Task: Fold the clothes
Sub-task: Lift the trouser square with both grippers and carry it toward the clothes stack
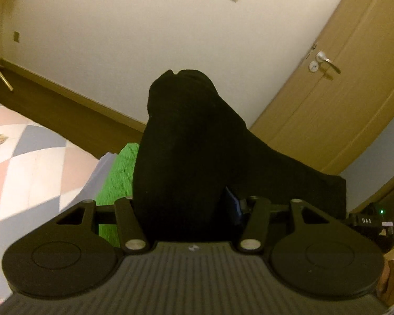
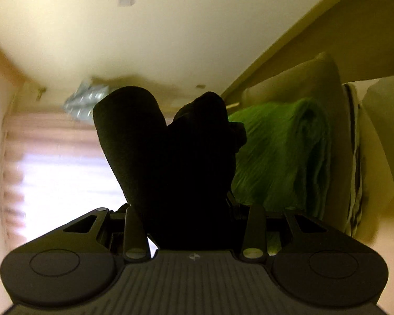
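While lifted clear of the bed: both views show dark cloth rising from between the fingers.

Left wrist view
- Left gripper (image 1: 190,210): clamped on the black fabric garment (image 1: 186,141), which fills the gap between the fingers and bunches up to frame centre.
- Garment spread: trails to the right of the frame toward the other gripper's black body with a green light (image 1: 373,219).
- Behind: folded bright green textured cloth (image 1: 118,173) at lower left, on the pastel diamond-patterned bedsheet (image 1: 26,162); tan wooden door with a lever handle (image 1: 325,63) at upper right.

Right wrist view
- Right gripper (image 2: 189,212): closed on the same black garment (image 2: 170,157), two lobes standing up at centre.
- Green cloth (image 2: 281,157): right of centre, apart from the grip.
- Blur: strong at left; window detail unclear.

Step in hand: judged a two-point lift before a fold.
Next move calls for: spreading the grippers to pull the cloth taut, then lowering it flat on bare sheet, clear of the green cloth.
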A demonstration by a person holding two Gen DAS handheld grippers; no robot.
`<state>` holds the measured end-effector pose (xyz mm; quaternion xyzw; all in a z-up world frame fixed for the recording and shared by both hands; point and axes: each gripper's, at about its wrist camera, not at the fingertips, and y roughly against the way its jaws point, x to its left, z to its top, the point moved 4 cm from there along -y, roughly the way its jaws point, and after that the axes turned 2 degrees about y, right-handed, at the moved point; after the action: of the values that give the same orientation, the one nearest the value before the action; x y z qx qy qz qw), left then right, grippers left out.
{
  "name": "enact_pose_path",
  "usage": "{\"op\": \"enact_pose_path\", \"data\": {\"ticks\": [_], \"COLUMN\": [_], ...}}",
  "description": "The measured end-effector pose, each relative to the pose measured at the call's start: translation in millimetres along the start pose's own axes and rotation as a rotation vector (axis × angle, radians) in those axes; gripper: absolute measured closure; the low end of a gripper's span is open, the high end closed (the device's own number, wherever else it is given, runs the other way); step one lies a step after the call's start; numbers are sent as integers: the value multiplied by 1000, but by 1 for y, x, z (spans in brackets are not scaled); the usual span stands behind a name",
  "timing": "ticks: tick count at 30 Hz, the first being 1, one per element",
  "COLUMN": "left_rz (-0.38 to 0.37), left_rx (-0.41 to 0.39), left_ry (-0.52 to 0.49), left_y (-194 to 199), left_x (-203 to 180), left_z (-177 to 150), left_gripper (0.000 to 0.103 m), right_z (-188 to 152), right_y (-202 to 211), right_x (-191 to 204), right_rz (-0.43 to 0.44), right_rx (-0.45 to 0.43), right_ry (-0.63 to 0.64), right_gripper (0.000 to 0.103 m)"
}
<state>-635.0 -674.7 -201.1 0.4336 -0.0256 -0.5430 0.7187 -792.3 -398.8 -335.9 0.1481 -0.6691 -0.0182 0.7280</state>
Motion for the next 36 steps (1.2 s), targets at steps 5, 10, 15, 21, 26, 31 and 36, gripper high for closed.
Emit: {"op": "enact_pose_path", "data": {"ticks": [5,10,15,21,26,31,36], "left_rz": [17,58,192,218,230,263,327], "left_rx": [55,50,-28,-141,-189,-121,-36], "left_ry": [-23,23,57,-68,-379,-436,-351], "left_y": [-57,-75,-47,-11,-33,-86,-135], "left_x": [20,39,53,10,-58,-58,-20], "left_z": [11,12,27,41,33,20,18], "left_gripper": [51,23,20,20,23,53,50], "right_z": [25,36,37,34,-9,-53,-28], "right_y": [-20,-30,-8,20,0,-62,-74], "right_x": [-34,-48,-22,40,96,73,32], "right_rz": [-17,-46,-197,-465,-587,-665,-694], "right_rx": [-16,37,1,-274,-459,-300,-213], "right_ry": [-84,-80,119,524,1029,1271,1115], "right_gripper": [62,45,35,22,44,50,50]}}
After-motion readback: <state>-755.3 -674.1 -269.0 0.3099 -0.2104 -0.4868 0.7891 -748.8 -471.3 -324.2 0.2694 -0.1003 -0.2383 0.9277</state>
